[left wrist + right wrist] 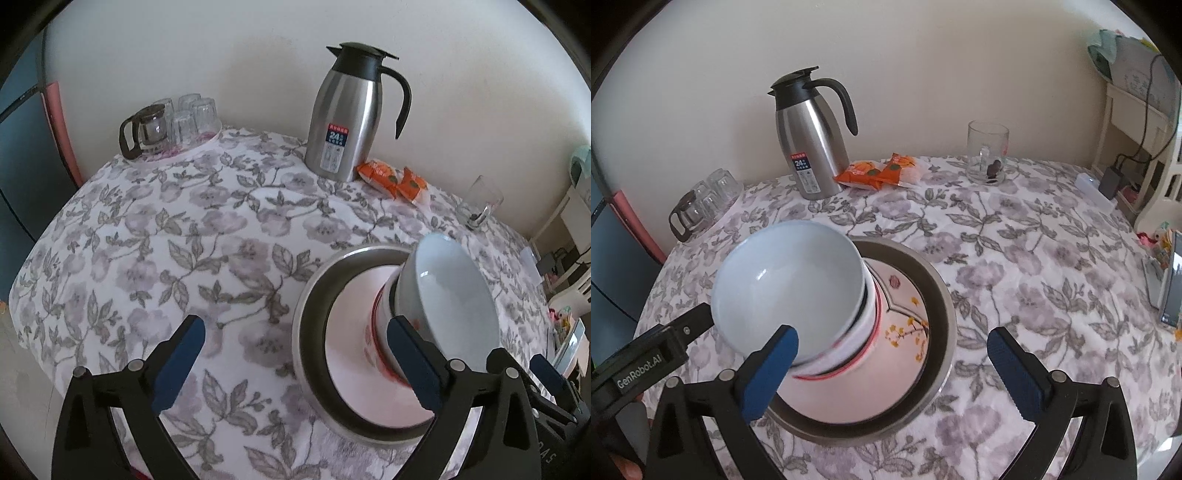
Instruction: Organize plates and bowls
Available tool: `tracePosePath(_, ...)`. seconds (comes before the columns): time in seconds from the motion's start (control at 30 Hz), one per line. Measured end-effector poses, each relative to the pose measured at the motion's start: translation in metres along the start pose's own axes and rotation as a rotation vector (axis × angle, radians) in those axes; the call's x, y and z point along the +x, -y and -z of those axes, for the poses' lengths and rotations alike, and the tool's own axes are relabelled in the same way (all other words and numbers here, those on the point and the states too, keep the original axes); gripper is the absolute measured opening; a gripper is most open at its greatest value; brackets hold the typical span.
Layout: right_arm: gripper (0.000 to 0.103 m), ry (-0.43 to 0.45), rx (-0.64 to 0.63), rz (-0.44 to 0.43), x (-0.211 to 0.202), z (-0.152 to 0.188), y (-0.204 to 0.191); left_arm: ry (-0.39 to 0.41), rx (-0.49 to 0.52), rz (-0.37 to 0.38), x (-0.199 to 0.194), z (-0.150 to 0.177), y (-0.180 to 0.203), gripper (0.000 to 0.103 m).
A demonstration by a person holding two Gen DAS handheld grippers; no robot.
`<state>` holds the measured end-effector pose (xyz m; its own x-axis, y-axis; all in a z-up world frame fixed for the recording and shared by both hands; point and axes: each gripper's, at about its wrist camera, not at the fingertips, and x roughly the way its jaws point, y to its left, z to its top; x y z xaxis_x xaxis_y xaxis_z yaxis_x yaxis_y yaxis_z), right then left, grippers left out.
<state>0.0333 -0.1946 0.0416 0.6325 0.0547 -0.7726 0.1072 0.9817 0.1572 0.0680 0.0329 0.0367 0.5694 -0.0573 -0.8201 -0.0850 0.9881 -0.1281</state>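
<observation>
The stacking step looks almost finished: the bowls point(798, 295) sit piled on the pink plate point(905, 332) inside the metal plate point(942, 295), at five o'clock from the thermos point(812, 147), both left gripper point(295, 365) and right gripper point(897, 369) spread apart and empty, so next should be drawing them away without knocking the stack.

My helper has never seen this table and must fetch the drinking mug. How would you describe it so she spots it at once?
Start at the tall steel thermos jug by the wall on the floral tablecloth. Past the orange snack packets beside it stands a clear glass mug with a handle. Unlike the small clear tumblers upside down on the jug's other side, it stands alone and upright.
</observation>
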Motion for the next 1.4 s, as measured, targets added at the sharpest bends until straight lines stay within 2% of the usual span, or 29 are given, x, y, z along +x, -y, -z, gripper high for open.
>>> tracePosePath(0.27,0.103,0.042,0.028,-0.012,-0.022,0.014,0.008,0.035,0.018,0.019,-0.019,0.017,-0.004,0.099)
tracePosePath(0.5,0.103,0.056,0.015,-0.011,-0.035,0.028,0.005,0.030,0.080,0.029,-0.028,0.033,0.002,0.099)
tracePosePath(0.7,0.103,0.034,0.001,-0.001,-0.035,0.040,0.002,0.025,0.125,-0.021,-0.033,0.044,0.007,0.099)
tracePosePath(0.97,0.103,0.010,-0.021,0.023,-0.035,0.052,-0.002,-0.037,0.135,-0.116,-0.028,0.049,0.002,0.099)
tracePosePath(1.4,0.103,-0.036,-0.013,0.061,-0.026,0.055,0.006,-0.073,0.157,-0.120,-0.023,0.051,0.002,0.099)
